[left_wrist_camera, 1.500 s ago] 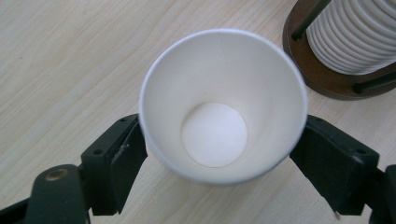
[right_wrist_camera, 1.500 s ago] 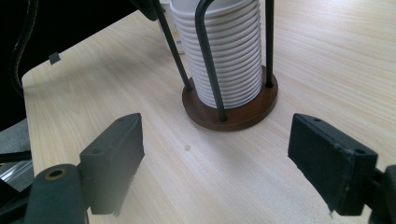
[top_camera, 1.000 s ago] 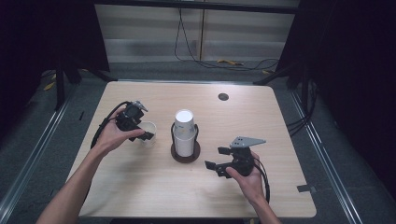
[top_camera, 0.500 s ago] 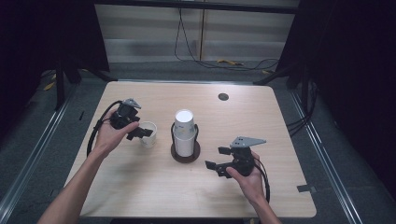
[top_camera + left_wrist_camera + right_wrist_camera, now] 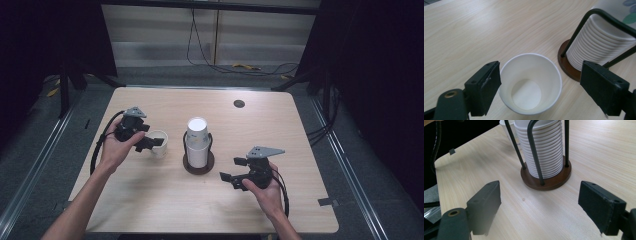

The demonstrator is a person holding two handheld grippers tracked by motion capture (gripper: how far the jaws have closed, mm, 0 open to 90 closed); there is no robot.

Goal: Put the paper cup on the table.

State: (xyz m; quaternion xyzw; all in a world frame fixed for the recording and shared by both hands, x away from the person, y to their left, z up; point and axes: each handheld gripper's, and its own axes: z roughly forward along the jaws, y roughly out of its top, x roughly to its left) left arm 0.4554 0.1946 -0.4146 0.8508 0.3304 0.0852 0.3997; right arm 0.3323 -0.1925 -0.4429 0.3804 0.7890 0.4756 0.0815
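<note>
A single white paper cup (image 5: 531,85) stands upright on the wooden table (image 5: 150,200), left of the cup stack. My left gripper (image 5: 541,67) is open around it, with its left pad (image 5: 486,87) close by the rim and its right pad (image 5: 601,87) well apart. In the high view the left gripper (image 5: 150,142) reaches the cup (image 5: 160,142) from the left. A stack of upside-down white cups (image 5: 197,142) sits in a black wire holder on a round brown base (image 5: 546,181). My right gripper (image 5: 540,186) is open and empty, pointed at the base from the near right (image 5: 232,170).
Black cables trail from both grippers across the table. A small dark round insert (image 5: 239,103) sits in the far table top. The table's edges drop to a grey floor with rails on both sides.
My left hand has drawn back slightly to the left, so more of the single cup shows. The cup, the stack and the right gripper have stayed put.
</note>
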